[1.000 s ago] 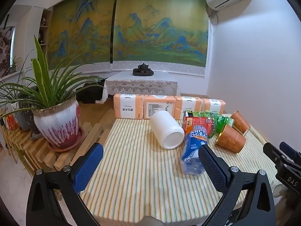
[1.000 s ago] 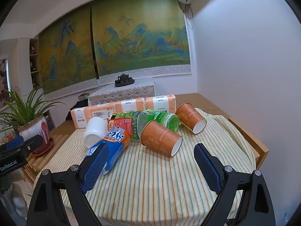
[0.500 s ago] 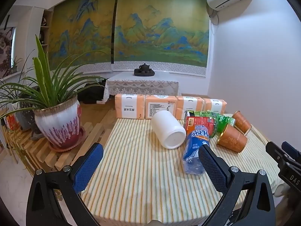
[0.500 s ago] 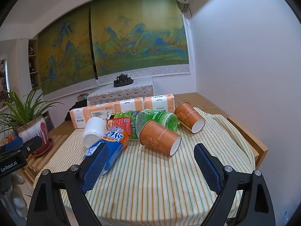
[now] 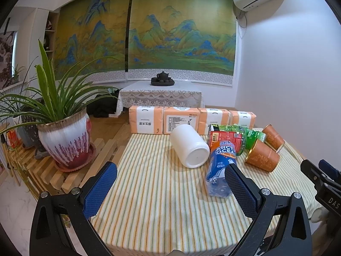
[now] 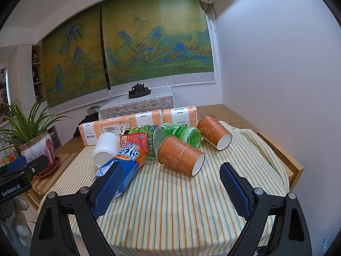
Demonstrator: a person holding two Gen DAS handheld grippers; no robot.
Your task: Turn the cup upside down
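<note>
The nearer paper cup (image 6: pixel 181 156) lies on its side on the striped tablecloth (image 6: pixel 170 202), long axis running back-left to front-right, open mouth facing front-right, its base against the green bottle (image 6: pixel 183 133). The right gripper (image 6: pixel 170 186) hovers low before it, level, fingers spread wide and empty. The left gripper (image 5: pixel 170 188) hangs likewise spread, facing the white jar (image 5: pixel 189 146).
</note>
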